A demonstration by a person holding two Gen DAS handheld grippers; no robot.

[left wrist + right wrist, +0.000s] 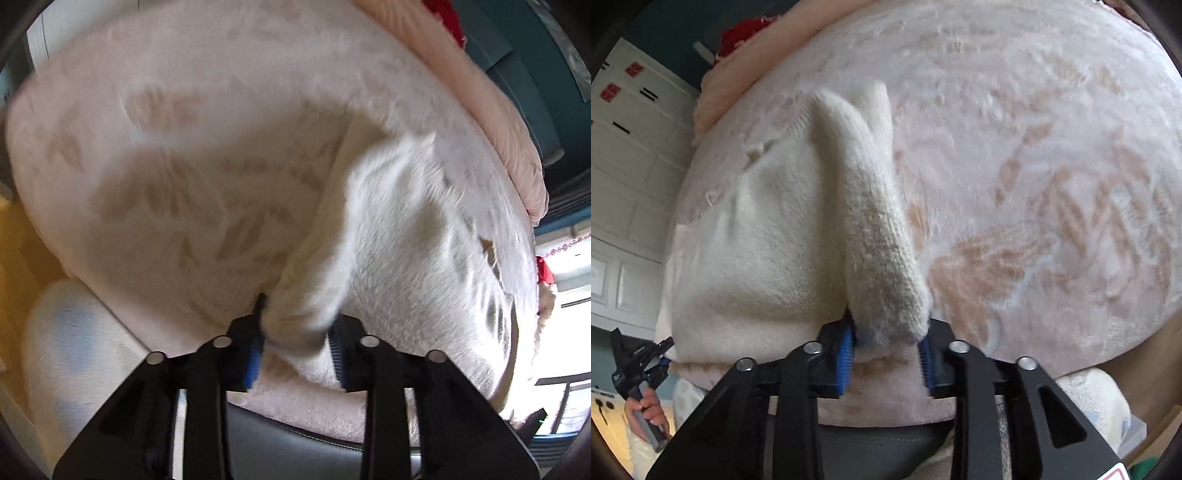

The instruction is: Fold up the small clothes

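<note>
Because the cream knitted garment point(768, 236) is to be folded, each pair of tongs pinches a raised fold of it above the pale pink blanket point(1052, 184) that covers the bed. The garment lies on the blanket's near part, toward its left edge in the right wrist view. The left tongs point(295, 343), whose black arms end in blue ribbed pads point(253, 363), are clamped on a soft bunch of the knit, though blur smears its outline. To the right, the right tongs point(886, 347) are clamped on a thick tube-like ridge, perhaps a sleeve, lifted off the flat body. The garment looks fluffy and limp. The blanket is plush, with faint tan leaf patterns.
</note>
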